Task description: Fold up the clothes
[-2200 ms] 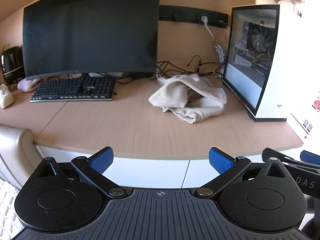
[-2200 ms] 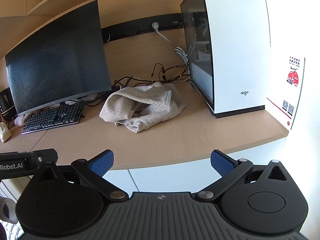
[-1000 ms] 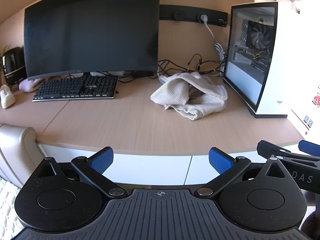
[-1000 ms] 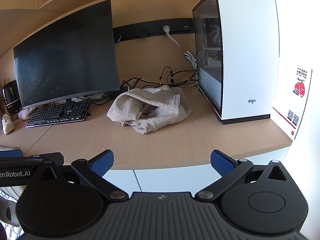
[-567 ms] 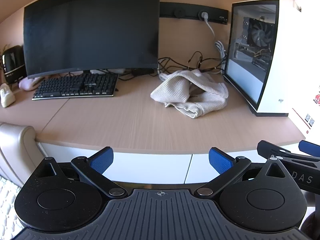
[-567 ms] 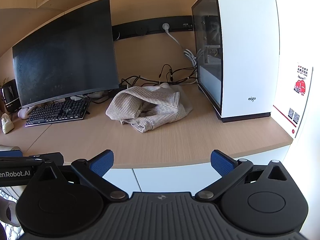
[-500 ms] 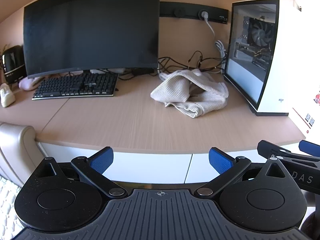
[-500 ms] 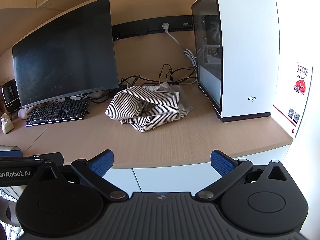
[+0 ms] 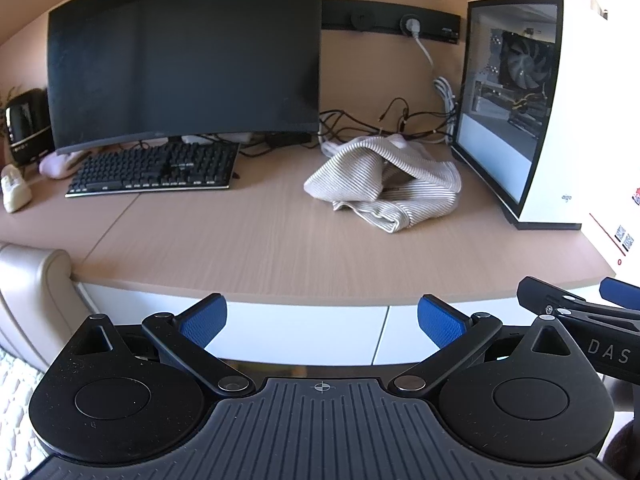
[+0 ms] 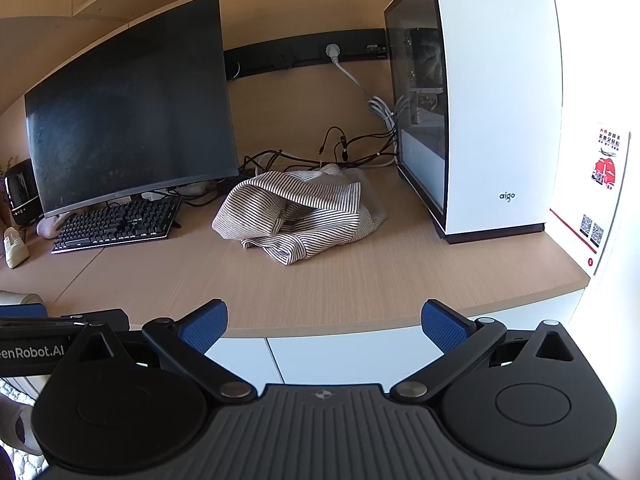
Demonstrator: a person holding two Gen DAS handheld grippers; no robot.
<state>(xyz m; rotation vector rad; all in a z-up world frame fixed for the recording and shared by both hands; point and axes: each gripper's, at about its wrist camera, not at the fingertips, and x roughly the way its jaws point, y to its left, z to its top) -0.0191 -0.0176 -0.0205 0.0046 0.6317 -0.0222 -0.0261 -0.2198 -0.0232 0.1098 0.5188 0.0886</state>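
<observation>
Cables [image 10: 328, 152] lie tangled right behind the striped garment [image 10: 296, 210], at its twelve o'clock, touching its back edge; if I scoop too deep I judge a loop could snag and drag. The computer case [image 10: 492, 120] at three o'clock crowds any spreading. The garment sits crumpled mid-desk [image 10: 360, 288], unfolded. My left gripper [image 9: 320, 320] and right gripper [image 10: 324, 320] hang level before the desk edge, fingers spread wide, empty.

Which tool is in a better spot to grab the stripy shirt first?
Probably the right tool: the crumpled striped shirt lies almost straight ahead of it. From the left tool it sits off to the right. Both are open, short of the desk.
</observation>
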